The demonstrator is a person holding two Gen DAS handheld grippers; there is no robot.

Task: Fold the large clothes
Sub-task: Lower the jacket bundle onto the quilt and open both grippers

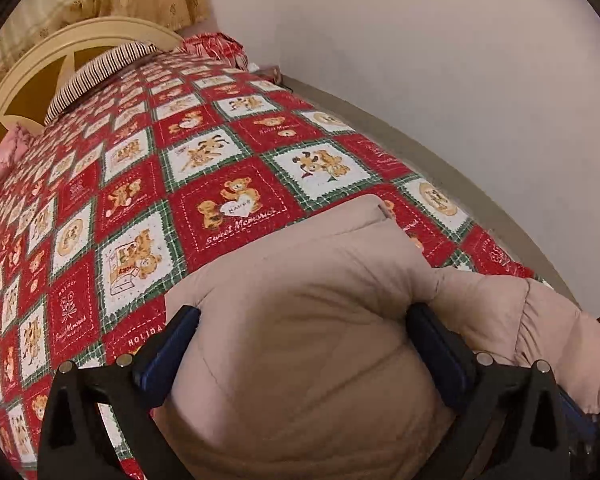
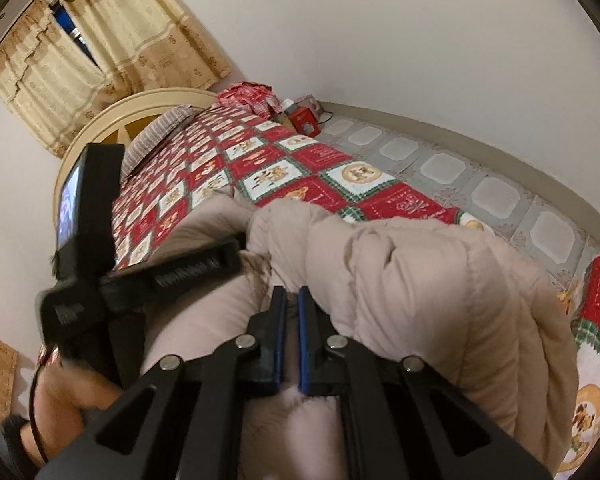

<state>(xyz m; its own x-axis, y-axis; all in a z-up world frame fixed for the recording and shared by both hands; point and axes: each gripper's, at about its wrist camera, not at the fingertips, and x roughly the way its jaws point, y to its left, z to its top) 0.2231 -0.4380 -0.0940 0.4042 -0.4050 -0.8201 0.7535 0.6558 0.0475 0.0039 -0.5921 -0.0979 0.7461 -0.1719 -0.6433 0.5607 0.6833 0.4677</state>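
A beige quilted puffer jacket (image 1: 300,304) lies bunched on the near part of the bed with a red teddy-bear quilt (image 1: 148,184). My left gripper (image 1: 302,320) is open, its blue-padded fingers spread wide around a thick fold of the jacket. The jacket also fills the right wrist view (image 2: 420,280). My right gripper (image 2: 292,300) has its jaws nearly together, pinching a fold of the jacket between the blue pads. The left gripper's body (image 2: 100,272) shows at the left of the right wrist view, held by a hand.
A cream round headboard (image 1: 60,60) and a striped pillow (image 1: 96,72) are at the far end. Curtains (image 2: 112,40) hang behind. A white wall and tiled floor (image 2: 480,196) run along the bed's right side. Small boxes (image 2: 304,116) sit in the far corner.
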